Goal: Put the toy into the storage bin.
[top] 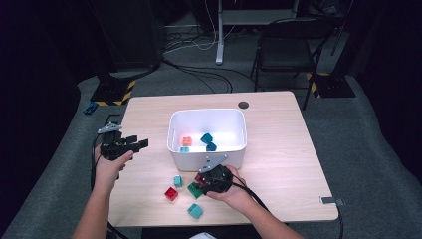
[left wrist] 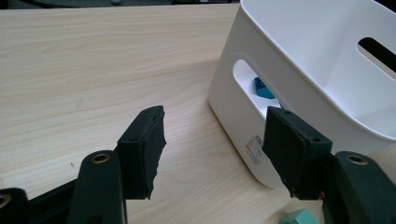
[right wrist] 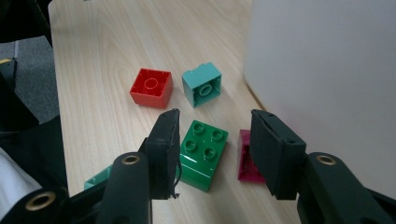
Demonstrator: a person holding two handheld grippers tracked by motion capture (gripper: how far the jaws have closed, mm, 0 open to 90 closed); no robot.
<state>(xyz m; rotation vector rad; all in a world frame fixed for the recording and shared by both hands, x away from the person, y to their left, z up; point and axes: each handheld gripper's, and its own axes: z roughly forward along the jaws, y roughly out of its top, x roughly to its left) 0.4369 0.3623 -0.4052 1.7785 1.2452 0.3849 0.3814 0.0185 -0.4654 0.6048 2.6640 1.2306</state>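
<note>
The green brick (right wrist: 203,154) lies flat on the table (right wrist: 102,56), studs up, just in front of the white bin (top: 207,135). It is bracketed by the right gripper (right wrist: 214,151), jaws half open, not yet pressing. The left gripper (left wrist: 212,149) is held apart, open and empty.

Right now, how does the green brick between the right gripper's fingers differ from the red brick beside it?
The green brick sits studs up; the red brick lies upside down, showing its hollow underside. The green brick is between the fingers of the right gripper, which straddle it with a gap still visible on one side; the red brick lies free, farther out on the table. Both are square bricks that look about the same size.
</note>
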